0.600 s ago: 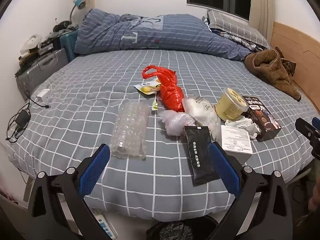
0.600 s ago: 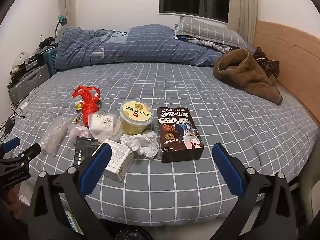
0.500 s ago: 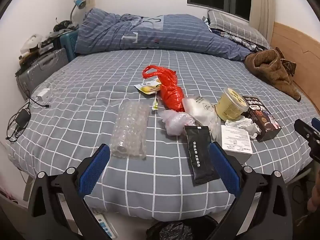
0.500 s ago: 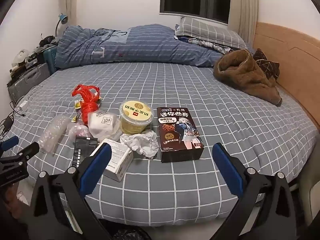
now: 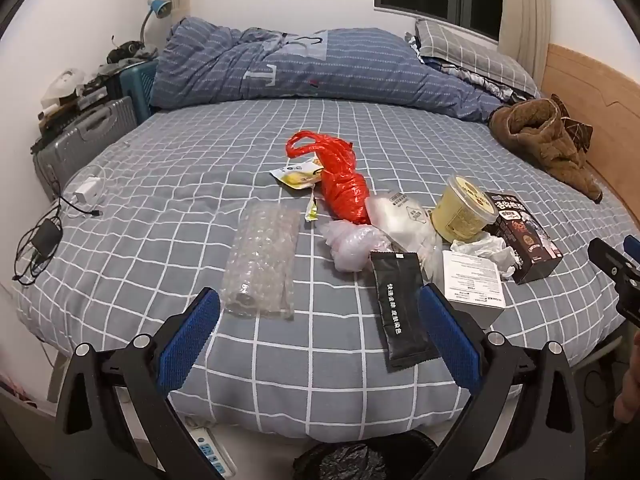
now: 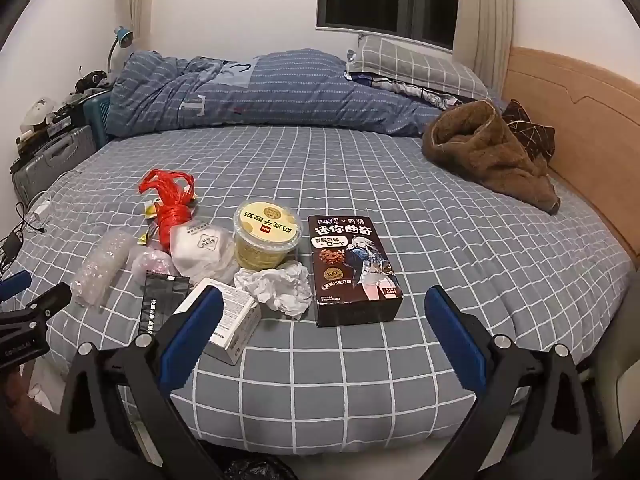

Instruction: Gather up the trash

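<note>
- Grey checked bedding covers the bed (image 5: 168, 184) that fills both of our views, with a rumpled blue duvet (image 5: 304, 66) along its far side and a brown fleece garment (image 6: 492, 152) near the wooden headboard (image 6: 580, 120).
- We see the trash gathered in a loose cluster on the near part of the bed.
- At the left of the cluster lies a sheet of bubble wrap (image 5: 262, 260); beyond it sit a red plastic bag (image 5: 344, 184) and a small yellow wrapper (image 5: 298, 172).
- A crumpled clear bag (image 5: 350, 244) and a white mask packet (image 6: 202, 248) lie just beside the red bag.
- A black sachet (image 5: 398, 308) lies flat nearest our left gripper (image 5: 320, 334), next to a white carton (image 6: 232, 320).
- A yellow tub (image 6: 266, 236) stands upright, with a crumpled tissue (image 6: 280, 288) touching its near side.
- A dark cookie box (image 6: 352, 268) lies flat just right of the tub and tissue.
- Our left gripper hovers over the near edge of the bed, its blue-padded jaws spread wide with nothing between them.
- Our right gripper (image 6: 324, 336) hangs likewise above the bed edge, jaws fully apart and empty, in front of the cookie box and the carton.
- Below the bed edge we glimpse a bin with a black liner (image 5: 348, 462).
- A grey suitcase (image 5: 76, 140) stands at the left wall, and a charger with cables (image 5: 44, 236) lies on the bed's left edge.
</note>
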